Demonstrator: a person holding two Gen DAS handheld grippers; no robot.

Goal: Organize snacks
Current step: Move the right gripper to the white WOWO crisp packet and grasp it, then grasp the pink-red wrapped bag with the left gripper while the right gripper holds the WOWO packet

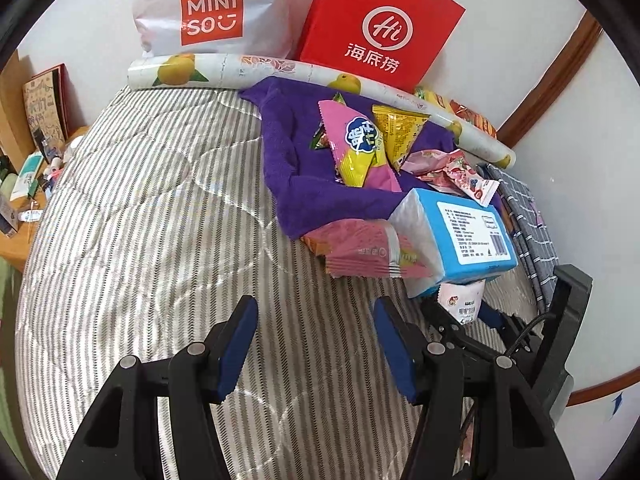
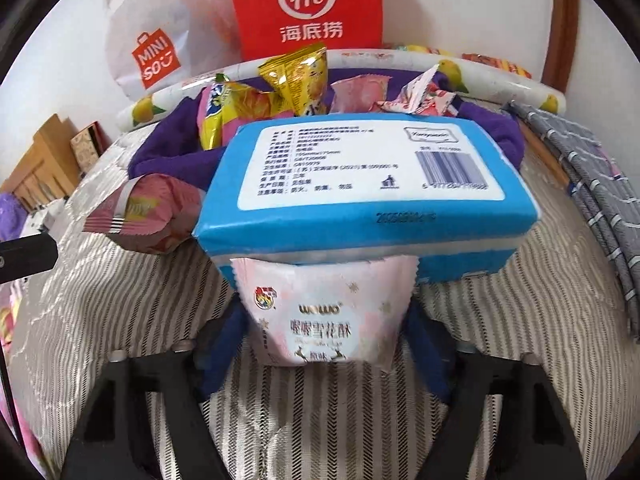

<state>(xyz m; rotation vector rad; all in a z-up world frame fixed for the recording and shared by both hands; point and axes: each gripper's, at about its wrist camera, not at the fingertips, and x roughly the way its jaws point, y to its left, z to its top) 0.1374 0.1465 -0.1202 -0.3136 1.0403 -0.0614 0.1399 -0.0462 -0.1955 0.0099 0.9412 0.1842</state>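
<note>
My right gripper (image 2: 324, 320) is shut on a pale pink snack packet (image 2: 320, 312), with a blue pad against each of its sides. The packet's top edge tucks under a blue tissue pack (image 2: 360, 200). From the left wrist view the same packet (image 1: 460, 300) shows between the right gripper's fingers (image 1: 464, 312). My left gripper (image 1: 314, 304) hangs open over the striped quilt (image 1: 140, 220) with nothing between its fingers. Behind the tissue pack, a purple towel (image 1: 288, 160) carries a pink-and-yellow snack (image 1: 356, 144), a yellow packet (image 1: 400, 132) and other wrappers. Another pink packet (image 1: 360, 252) lies at the towel's front edge.
A red paper bag (image 1: 380, 24) and a white Miniso bag (image 1: 212, 12) stand against the far wall. A lemon-print roll (image 1: 180, 70) lies in front of them. A grey checked cloth (image 1: 532, 224) lies at the right edge, and a wooden desk (image 1: 24, 208) with small items is to the left.
</note>
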